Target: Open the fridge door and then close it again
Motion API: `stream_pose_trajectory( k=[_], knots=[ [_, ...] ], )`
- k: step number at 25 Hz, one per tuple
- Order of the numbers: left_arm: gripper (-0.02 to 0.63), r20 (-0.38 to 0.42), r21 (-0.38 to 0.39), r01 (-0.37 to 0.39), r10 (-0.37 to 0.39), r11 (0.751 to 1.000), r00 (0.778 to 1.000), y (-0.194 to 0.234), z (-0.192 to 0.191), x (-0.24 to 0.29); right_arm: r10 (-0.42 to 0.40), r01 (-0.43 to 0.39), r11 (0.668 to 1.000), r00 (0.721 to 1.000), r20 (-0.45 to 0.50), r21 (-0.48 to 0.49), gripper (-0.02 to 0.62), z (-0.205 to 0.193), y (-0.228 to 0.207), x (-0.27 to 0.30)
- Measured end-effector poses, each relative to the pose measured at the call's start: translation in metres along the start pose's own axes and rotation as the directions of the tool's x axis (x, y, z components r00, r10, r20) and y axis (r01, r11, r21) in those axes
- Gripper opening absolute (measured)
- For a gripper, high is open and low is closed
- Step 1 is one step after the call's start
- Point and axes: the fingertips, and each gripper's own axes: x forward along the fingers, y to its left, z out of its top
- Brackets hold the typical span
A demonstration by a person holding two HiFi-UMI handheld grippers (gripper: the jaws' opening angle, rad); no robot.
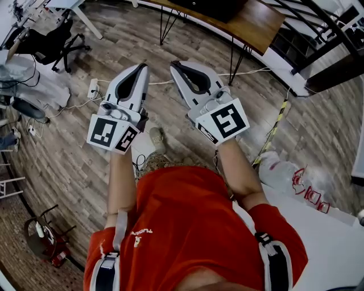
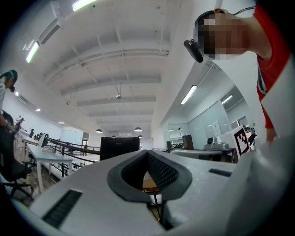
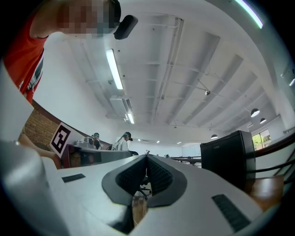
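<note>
**Both tools closed and empty, fridge ahead on the counter**

Head view: I look down on my two tools, held side by side above a wood floor [image 1: 68, 153]. My left tool [image 1: 140, 67] and my right tool [image 1: 176, 64] each have their jaws pressed together, holding nothing. The black fridge [image 1: 211, 7] sits at the top edge on a wooden counter [image 1: 259, 25], well apart from both tools.

Left gripper view: the jaws meet at their tips with nothing between them. The fridge stands just left of them, farther off.

Right gripper view: the jaws are together and empty. The fridge stands to the right on the counter. Two people [image 3: 123, 140] show far off on the left.
</note>
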Motion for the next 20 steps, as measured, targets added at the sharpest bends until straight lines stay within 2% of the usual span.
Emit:
stream_pose_trajectory(
  k=[7, 14, 20],
  knots=[
    [0.009, 0.015, -0.01, 0.025, -0.025, 1.0, 1.0, 0.054, -0.009, 0.03, -0.021, 0.021, 1.0, 1.0, -0.008, -0.023, 0.026, -0.014, -0.027, 0.054],
    [0.009, 0.045, -0.017, 0.052, -0.051, 0.998, 0.998, 0.155, -0.009, 0.056, -0.064, 0.062, 0.997, 0.998, -0.025, -0.052, 0.026, -0.034, -0.054, 0.146],
    [0.009, 0.04, -0.041, 0.123, -0.122, 0.992, 0.992, 0.232, -0.018, 0.077, -0.12, 0.118, 0.991, 0.992, -0.045, -0.056, 0.026, -0.057, -0.071, 0.225]
  ],
)
